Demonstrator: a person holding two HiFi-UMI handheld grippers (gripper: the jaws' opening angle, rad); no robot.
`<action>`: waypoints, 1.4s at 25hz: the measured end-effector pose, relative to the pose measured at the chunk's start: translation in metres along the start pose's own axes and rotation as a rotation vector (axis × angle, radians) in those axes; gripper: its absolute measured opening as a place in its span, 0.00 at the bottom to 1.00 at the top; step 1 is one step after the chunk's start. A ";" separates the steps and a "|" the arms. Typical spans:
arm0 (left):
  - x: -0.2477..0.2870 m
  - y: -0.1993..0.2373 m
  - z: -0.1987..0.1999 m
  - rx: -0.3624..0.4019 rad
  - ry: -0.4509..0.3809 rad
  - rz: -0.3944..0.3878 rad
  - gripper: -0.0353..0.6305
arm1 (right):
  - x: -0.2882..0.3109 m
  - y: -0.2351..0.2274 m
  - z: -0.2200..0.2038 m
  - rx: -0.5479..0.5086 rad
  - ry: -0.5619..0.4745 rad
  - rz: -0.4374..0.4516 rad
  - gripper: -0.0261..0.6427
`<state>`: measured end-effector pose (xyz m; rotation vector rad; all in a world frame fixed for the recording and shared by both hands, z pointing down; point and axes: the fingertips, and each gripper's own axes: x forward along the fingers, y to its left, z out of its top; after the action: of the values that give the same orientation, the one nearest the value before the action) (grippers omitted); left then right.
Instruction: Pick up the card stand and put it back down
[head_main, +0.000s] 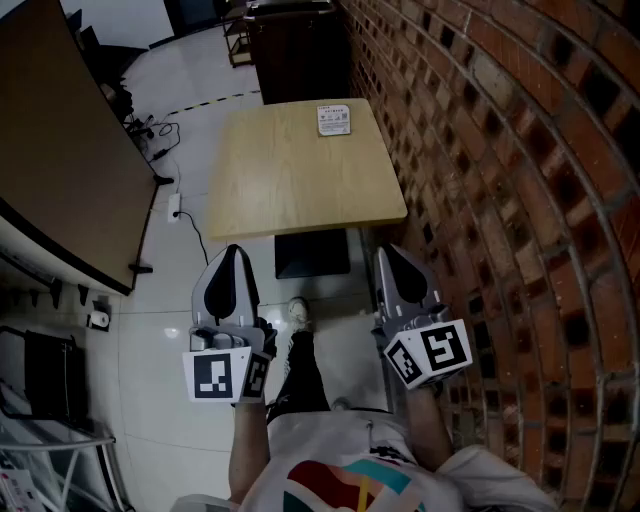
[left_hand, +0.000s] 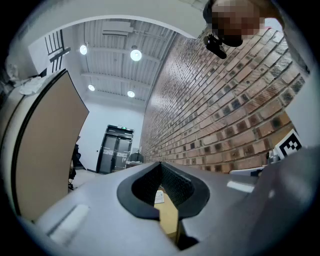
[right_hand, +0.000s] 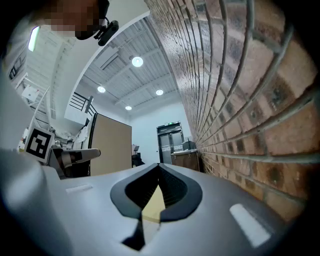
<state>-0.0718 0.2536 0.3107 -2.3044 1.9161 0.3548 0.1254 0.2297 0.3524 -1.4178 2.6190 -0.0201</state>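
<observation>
Nearest of all, at the bottom edge of the head view, is the person's printed shirt (head_main: 340, 475). Just above it the left tongs (head_main: 234, 252) and the right tongs (head_main: 391, 252) are held side by side over the white floor (head_main: 150, 350), short of the tabletop's near edge. Each pair is closed tip to tip with nothing in it. Each one's own view shows its two dark halves meeting in a point: left tongs (left_hand: 160, 165), right tongs (right_hand: 159, 166).

The card stand (head_main: 334, 120) stands in the upper middle of the frame, at the far edge of the pale wooden tabletop (head_main: 300, 180) and toward its right corner, well apart from both tongs. Bare wood lies between them.

A brick wall (head_main: 500, 150) runs down the right side, just beside the tabletop's right edge. A dark slab (head_main: 312, 255) lies on the floor under the near edge. A brown partition (head_main: 60, 150) fills the upper left, and cables (head_main: 160, 130) and a white power strip (head_main: 175, 207) lie on the floor between it and the tabletop. A dark cabinet (head_main: 295, 50) stands beyond the far edge, at the top.
</observation>
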 end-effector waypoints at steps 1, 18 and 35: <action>0.019 0.008 -0.006 -0.004 0.001 -0.005 0.03 | 0.017 -0.008 -0.004 0.001 0.003 -0.003 0.01; 0.339 0.177 -0.042 -0.052 -0.004 -0.038 0.03 | 0.330 -0.124 -0.021 -0.025 0.061 -0.114 0.01; 0.394 0.183 -0.100 -0.068 0.079 0.010 0.03 | 0.457 -0.214 -0.131 -0.069 0.298 -0.176 0.90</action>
<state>-0.1743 -0.1805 0.3156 -2.3867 1.9825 0.3397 0.0381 -0.2771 0.4378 -1.7906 2.7364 -0.1772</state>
